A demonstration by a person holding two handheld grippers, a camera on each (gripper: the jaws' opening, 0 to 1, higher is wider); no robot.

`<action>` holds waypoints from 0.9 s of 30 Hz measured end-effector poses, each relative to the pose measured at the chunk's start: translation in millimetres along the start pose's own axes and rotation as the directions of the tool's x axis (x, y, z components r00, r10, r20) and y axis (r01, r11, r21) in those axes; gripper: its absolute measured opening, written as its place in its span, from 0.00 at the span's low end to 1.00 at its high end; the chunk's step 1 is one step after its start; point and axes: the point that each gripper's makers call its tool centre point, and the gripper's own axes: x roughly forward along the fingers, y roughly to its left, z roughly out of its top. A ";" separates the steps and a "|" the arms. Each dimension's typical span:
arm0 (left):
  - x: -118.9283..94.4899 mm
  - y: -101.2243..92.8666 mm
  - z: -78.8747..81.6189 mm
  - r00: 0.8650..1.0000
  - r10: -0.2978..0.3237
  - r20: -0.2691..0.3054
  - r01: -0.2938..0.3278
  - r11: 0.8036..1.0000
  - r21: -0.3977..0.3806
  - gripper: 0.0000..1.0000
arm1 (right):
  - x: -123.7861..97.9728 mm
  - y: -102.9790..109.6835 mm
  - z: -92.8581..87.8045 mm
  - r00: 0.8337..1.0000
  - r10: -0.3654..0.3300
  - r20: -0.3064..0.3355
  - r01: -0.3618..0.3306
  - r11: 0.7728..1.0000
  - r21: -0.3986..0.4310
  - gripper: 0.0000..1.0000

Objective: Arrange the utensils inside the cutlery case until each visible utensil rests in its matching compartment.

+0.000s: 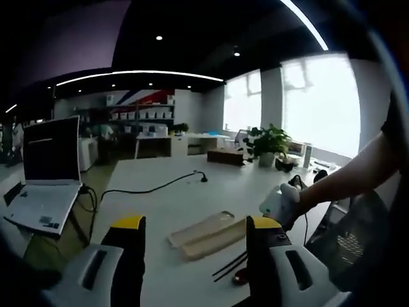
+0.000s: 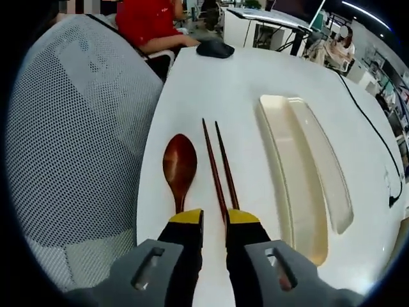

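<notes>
In the right gripper view a brown wooden spoon [image 2: 179, 164] and a pair of dark chopsticks [image 2: 219, 163] lie side by side on the white table [image 2: 192, 83], left of the cream cutlery case [image 2: 300, 185]. The case lies open and holds nothing. My right gripper [image 2: 215, 219] hangs over the utensils' near ends, jaws drawn close with a thin slit between them and nothing visibly gripped. The spoon's handle and the chopstick ends pass under its yellow tips. My left gripper [image 1: 198, 224] is open above the table, with the case [image 1: 208, 235], chopsticks [image 1: 230, 265] and spoon [image 1: 240, 276] between and beyond its jaws.
A grey mesh chair [image 2: 77, 128] stands at the table's left edge, and a person in red [image 2: 150, 19] sits beyond it. A black mouse [image 2: 214, 49] lies at the far end. A laptop [image 1: 45, 173], a black cable [image 1: 153, 188] and a potted plant [image 1: 268, 144] are farther off. A gloved hand [image 1: 281, 204] reaches in.
</notes>
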 end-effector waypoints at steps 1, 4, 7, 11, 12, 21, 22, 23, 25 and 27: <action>0.8 -3.0 -2.0 1.000 -0.016 -0.010 0.016 1.000 -0.010 0.63 | 1.1 -0.6 0.5 1.000 -0.003 -0.003 0.003 1.000 -0.004 0.10; 1.4 -6.6 -4.8 0.999 -0.030 -0.025 0.030 1.000 -0.006 0.62 | 1.9 -0.6 6.0 1.000 -0.002 0.012 0.002 1.000 0.002 0.10; 1.4 -7.9 -4.5 0.999 -0.035 -0.024 0.035 0.999 -0.005 0.62 | 2.4 -0.7 8.4 1.000 -0.003 0.014 0.003 1.000 -0.010 0.10; 2.0 -11.3 -4.9 0.999 -0.043 -0.028 0.043 0.999 -0.001 0.62 | 4.5 -3.2 4.5 1.000 -0.006 -0.009 0.006 1.000 -0.022 0.10; 2.1 -13.0 -5.2 0.998 -0.046 -0.032 0.047 0.999 0.010 0.62 | 5.0 -3.1 4.1 1.000 -0.004 -0.009 0.003 1.000 -0.018 0.10; 0.0 -7.9 -3.3 0.999 -0.044 -0.015 0.044 0.999 -0.001 0.62 | 10.1 -3.5 -0.5 0.999 0.002 -0.050 -0.004 0.999 -0.037 0.10; -0.4 -7.0 -2.5 0.999 -0.042 -0.010 0.042 0.999 -0.005 0.62 | 9.6 -3.9 0.7 0.999 0.003 -0.048 -0.005 0.999 -0.039 0.10; -0.8 -6.6 -1.9 0.999 -0.039 -0.005 0.039 0.999 -0.011 0.62 | 9.4 -4.2 0.4 0.998 0.003 -0.055 -0.005 0.999 -0.038 0.09; -1.1 -8.0 -1.4 0.999 -0.042 -0.002 0.042 0.999 -0.010 0.62 | 9.8 -5.2 1.1 0.998 0.007 -0.063 -0.010 0.999 -0.048 0.09; -0.5 -9.0 -2.0 0.999 -0.046 -0.006 0.046 0.999 0.003 0.62 | 10.4 -5.5 1.6 0.996 0.010 -0.086 -0.017 0.997 -0.077 0.08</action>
